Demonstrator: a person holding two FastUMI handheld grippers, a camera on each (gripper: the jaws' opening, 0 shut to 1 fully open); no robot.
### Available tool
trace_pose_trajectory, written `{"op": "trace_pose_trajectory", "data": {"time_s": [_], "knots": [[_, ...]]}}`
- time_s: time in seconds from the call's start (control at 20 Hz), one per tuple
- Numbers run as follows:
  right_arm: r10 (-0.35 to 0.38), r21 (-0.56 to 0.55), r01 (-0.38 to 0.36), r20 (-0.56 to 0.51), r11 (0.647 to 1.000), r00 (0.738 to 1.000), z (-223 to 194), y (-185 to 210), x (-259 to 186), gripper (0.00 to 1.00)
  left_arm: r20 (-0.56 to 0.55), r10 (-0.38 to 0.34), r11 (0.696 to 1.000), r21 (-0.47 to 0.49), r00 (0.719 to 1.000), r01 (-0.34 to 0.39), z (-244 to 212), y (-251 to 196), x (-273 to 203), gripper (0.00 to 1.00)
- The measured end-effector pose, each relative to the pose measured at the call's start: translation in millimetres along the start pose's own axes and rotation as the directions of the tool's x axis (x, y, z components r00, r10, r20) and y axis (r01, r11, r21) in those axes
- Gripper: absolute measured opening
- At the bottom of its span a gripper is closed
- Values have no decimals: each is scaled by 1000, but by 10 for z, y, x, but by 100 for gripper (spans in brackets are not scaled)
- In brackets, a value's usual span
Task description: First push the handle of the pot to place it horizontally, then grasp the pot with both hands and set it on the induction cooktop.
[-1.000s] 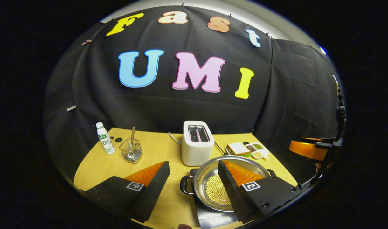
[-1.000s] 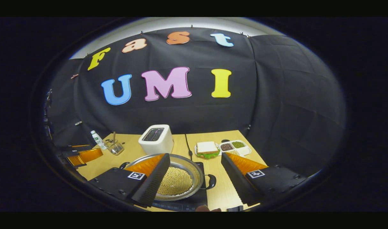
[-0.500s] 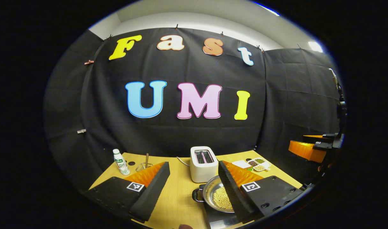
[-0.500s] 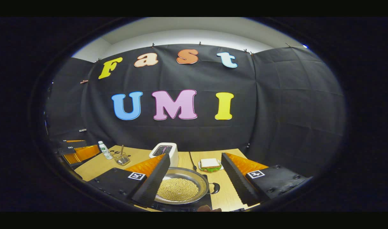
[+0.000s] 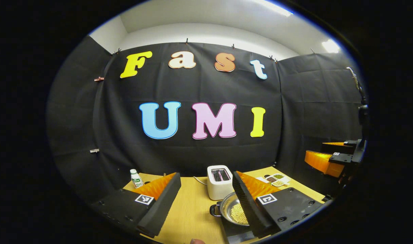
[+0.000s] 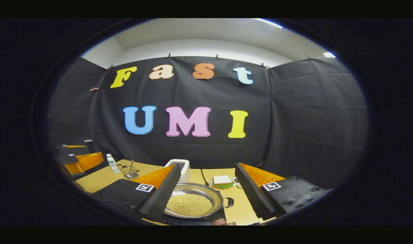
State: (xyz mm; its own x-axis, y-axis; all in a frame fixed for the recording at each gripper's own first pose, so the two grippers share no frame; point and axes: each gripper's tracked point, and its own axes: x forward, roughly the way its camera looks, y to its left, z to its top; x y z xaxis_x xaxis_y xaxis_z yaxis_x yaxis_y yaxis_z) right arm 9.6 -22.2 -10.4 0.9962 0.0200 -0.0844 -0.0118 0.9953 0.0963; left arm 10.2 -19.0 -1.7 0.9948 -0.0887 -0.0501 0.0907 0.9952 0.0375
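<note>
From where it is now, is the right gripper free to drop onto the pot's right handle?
Probably yes. The right gripper is open and holds nothing, and the pot's right handle on the pot lies bare between its fingers, nothing on it. The sandwich sits farther back.

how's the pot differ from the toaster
The pot is a low, wide, shiny metal pan, open on top and holding yellowish beads; the toaster is a tall white box with slots on top. The pot has dark loop handles at its sides; the toaster shows none. The pot sits on the dark cooktop; the toaster stands behind it on the wooden table. Both stand upright, and neither gripper touches them.
</note>
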Motion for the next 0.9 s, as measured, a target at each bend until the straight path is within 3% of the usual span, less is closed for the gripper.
{"op": "trace_pose_trajectory", "data": {"time_s": [0.9], "knots": [[-30, 2, 30, -38, 1000, 999, -73, -44, 45, 99, -38, 1, 999, -40, 999, -2, -128, 88, 65, 97]]}}
